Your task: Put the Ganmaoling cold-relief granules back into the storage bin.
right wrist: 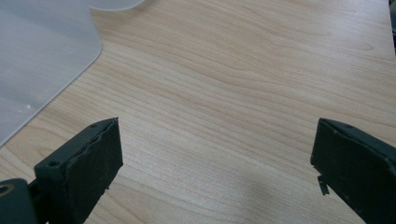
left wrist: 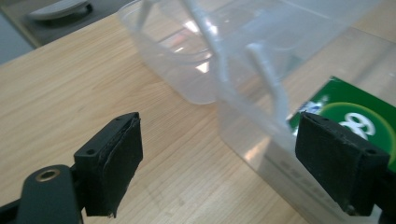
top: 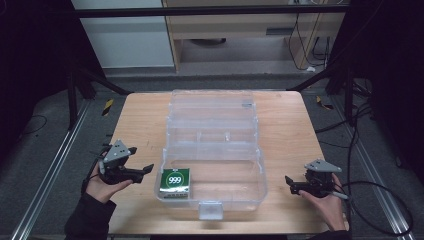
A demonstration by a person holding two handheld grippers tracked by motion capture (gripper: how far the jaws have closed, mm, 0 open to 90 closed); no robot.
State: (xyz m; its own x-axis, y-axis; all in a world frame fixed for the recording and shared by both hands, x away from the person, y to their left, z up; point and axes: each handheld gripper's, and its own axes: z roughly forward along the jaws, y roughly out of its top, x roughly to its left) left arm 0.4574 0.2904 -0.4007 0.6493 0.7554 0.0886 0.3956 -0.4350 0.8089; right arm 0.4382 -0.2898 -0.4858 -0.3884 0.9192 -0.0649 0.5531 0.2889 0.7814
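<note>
Clear plastic box [top: 212, 145], glossy green packet [top: 175, 181] inside, grained wooden table [top: 145, 120], both grippers spread apart

One clear plastic organizer box [top: 212, 145] at table centre, one green packet [top: 175, 181] inside at seven o'clock, two grippers: left gripper [top: 142, 170] nine o'clock, right gripper [top: 291, 183] three o'clock.

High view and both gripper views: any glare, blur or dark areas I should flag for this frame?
High view: table evenly lit, surroundings almost black, clear box faint against the wood. Left gripper view: bright glare spots on the box wall, near jaws soft. Right gripper view: wood grain sharp, a soft shadow between the jaws.
</note>
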